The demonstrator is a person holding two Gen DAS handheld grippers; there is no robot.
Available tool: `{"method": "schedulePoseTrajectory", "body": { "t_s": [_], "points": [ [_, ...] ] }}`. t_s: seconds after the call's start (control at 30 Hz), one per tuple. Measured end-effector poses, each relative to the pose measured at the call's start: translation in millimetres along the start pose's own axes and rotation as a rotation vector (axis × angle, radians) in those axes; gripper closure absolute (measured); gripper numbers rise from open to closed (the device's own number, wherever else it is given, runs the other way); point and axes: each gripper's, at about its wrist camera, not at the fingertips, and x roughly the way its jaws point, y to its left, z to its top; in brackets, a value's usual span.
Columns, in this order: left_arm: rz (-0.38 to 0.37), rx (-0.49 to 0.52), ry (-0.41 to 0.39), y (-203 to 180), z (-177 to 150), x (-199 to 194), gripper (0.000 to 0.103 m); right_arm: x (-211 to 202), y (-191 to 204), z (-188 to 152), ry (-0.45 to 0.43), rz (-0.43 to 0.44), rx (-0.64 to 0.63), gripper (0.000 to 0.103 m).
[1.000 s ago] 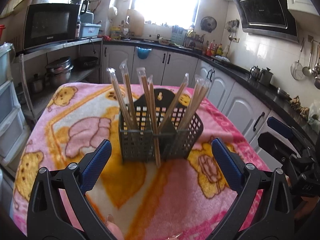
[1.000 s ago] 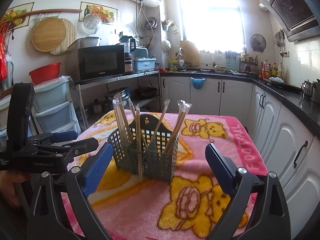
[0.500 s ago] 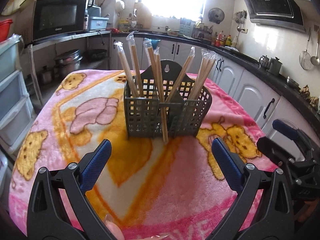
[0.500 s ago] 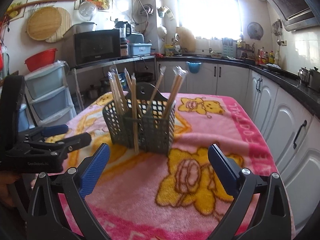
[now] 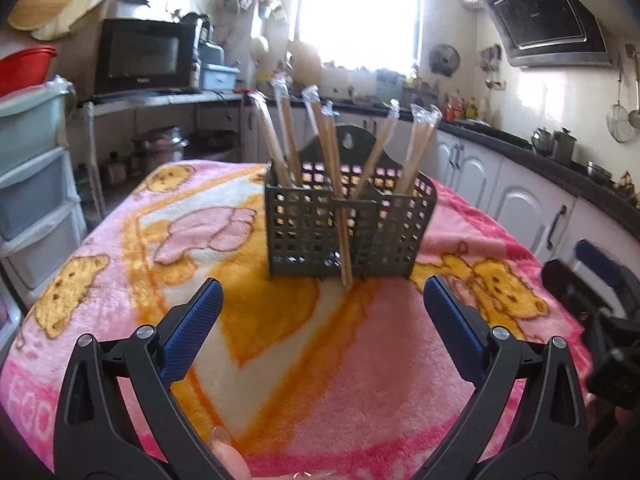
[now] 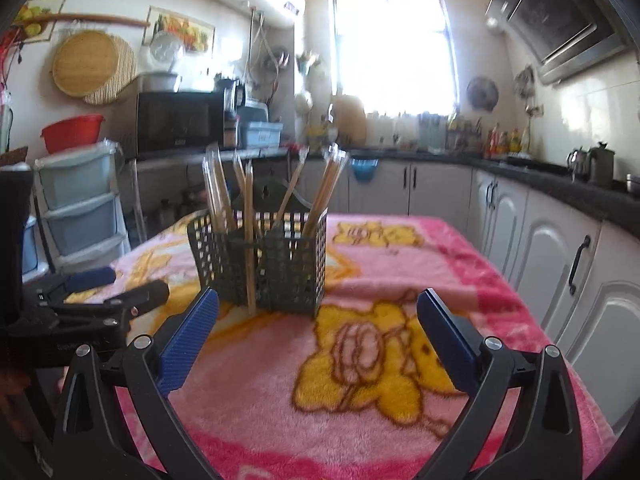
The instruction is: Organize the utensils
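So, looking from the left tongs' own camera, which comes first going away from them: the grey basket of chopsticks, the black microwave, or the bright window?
1. Grey basket: nearest the left tongs, straight ahead on the pink blanket.
2. Black microwave: farther back, on a shelf to the left.
3. Window: farthest, on the back wall beyond the counter.

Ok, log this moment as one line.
left gripper: open, holding nothing | right gripper: open, holding nothing | wrapped chopsticks: upright in basket | one pair: outside basket front | blanket
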Motion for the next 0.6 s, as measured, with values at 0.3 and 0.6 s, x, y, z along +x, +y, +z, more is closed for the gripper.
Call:
{"method": "schedulePoseTrajectory", "body": {
  "t_s": [0.3, 0.6],
  "points": [
    [0.014, -0.003, -0.085, 0.0, -6.8, -2.0, 0.01, -4.1, 3.1, -4.0, -0.105, -0.034, -0.028, 0.006],
    [0.011, -0.014, -0.098, 4.7, -8.0, -1.6, 0.01, -0.5, 0.8, -8.2, -0.083, -0.034, -0.01, 0.006]
  ]
}}
